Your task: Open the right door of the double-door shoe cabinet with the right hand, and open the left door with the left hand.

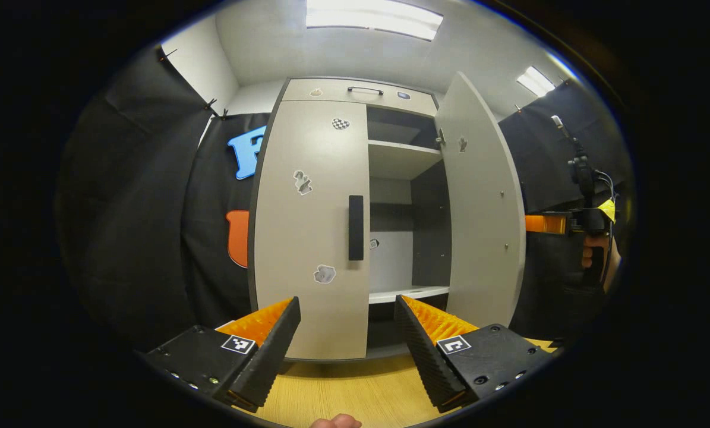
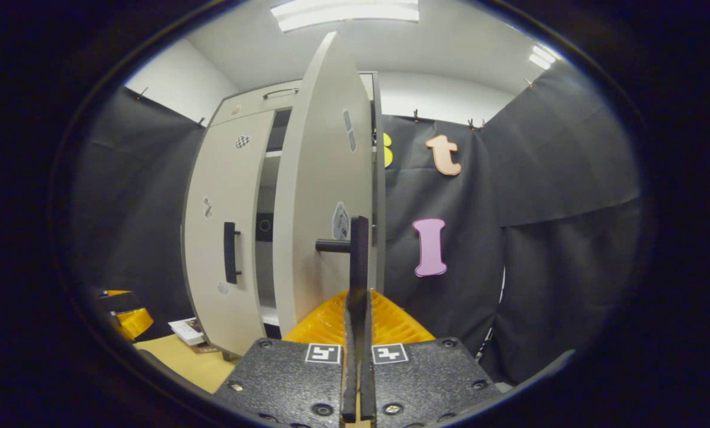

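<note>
The shoe cabinet (image 1: 307,238) stands at the far edge of the wooden tabletop (image 1: 355,392), against the black cloth wall. Its right door (image 1: 479,202) stands swung out, and its left door (image 1: 310,226) is shut flat, with a dark vertical handle (image 1: 356,227) near its inner edge. Several small stickers on the doors are too small to make out.

Through the open half, 2 pale shelves (image 1: 402,157) show, with nothing clearly lying on them; a small mark on the back panel is too small to tell. The compartment below the lower shelf is dark and partly hidden behind the left gripper (image 1: 347,345), whose jaws stand wide apart in front of the left door without touching it.

In the right gripper view, the right door is seen nearly edge-on, and the right gripper (image 2: 357,309) has its jaws pressed narrow on the right door's handle (image 2: 358,255), a dark bar standing off the door face. In the left gripper view, that gripper and the hand (image 1: 595,252) holding it are partly cut off behind the open door's edge.

A small book or leaflet (image 2: 187,330) lies on the tabletop beside the cabinet's foot.
</note>
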The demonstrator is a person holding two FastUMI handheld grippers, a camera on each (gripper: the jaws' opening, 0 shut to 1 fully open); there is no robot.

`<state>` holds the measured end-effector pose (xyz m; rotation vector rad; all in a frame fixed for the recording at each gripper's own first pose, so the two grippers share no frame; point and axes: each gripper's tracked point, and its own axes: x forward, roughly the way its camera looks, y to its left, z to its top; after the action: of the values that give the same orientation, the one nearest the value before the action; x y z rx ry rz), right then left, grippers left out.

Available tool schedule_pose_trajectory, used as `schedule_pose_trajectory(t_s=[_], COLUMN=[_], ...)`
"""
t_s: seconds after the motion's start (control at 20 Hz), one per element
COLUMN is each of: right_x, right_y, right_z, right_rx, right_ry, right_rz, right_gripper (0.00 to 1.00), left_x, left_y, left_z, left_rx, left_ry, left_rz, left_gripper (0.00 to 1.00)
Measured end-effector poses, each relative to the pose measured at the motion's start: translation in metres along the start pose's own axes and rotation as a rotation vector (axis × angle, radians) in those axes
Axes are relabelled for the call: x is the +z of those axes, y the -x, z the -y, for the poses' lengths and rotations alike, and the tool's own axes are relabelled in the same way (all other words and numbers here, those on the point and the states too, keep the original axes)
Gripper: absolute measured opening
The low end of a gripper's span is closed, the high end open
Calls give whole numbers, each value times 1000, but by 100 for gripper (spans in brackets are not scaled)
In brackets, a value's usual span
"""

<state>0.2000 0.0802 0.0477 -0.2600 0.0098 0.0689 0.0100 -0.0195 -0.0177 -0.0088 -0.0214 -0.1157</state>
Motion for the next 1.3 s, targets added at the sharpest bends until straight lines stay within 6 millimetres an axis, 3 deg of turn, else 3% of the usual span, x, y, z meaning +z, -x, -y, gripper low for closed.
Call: schedule_pose_trajectory(t_s=[0.25,0.4,0.75,0.9,1.1,1.2,1.3], right_x=[1,-1,-8,-14,-23,-31,-29], right_y=[0,-1,1,27,79,98,102], right_z=[42,39,44,44,32,16,-13], right_rx=[-81,-16,-42,-76,-126,-107,-27], right_ry=[24,-15,40,7,9,-4,-30], right_rz=[5,-6,-30,-53,-70,-67,-43], right_gripper=[4,4,4,4,4,4,4], left_x=[-10,-16,-22,-19,-15,-15,-15], left_y=[-5,-9,-9,-7,-4,-6,-9], left_z=[2,0,-6,-13,-19,-19,-17], left_rx=[2,14,36,55,70,65,48], left_ry=[15,8,5,4,23,48,71], left_rz=[-33,-53,-71,-48,-18,-11,-8], left_gripper=[95,95,95,95,95,95,95])
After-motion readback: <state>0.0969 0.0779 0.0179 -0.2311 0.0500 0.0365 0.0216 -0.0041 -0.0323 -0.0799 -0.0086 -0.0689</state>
